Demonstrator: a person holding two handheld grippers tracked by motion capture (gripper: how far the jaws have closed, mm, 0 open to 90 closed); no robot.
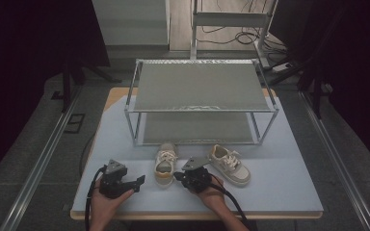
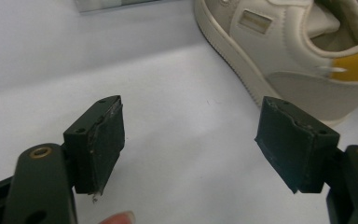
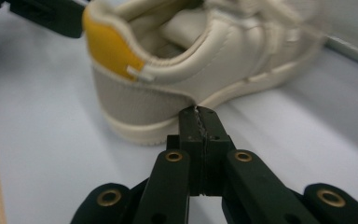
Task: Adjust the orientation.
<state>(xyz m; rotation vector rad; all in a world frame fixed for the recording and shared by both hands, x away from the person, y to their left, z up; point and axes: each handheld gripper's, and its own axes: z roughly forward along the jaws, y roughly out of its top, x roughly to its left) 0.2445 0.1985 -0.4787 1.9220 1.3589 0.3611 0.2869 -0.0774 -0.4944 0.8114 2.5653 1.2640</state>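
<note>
The soft cream shoe (image 3: 186, 79) has a yellow heel; the right gripper (image 3: 200, 116) is squeezed closed and empty beside it, the left gripper (image 2: 191, 140) gapes wide, holding nothing

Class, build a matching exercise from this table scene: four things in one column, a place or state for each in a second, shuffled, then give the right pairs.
Things:
1. left gripper
2. right gripper
3. shoe with yellow heel
4. metal rack

Places or states:
A. jaws pressed together
B. stands behind both shoes
C. jaws wide apart, nothing between them
D. lies between the two grippers

Pairs: 1-C, 2-A, 3-D, 4-B
</note>
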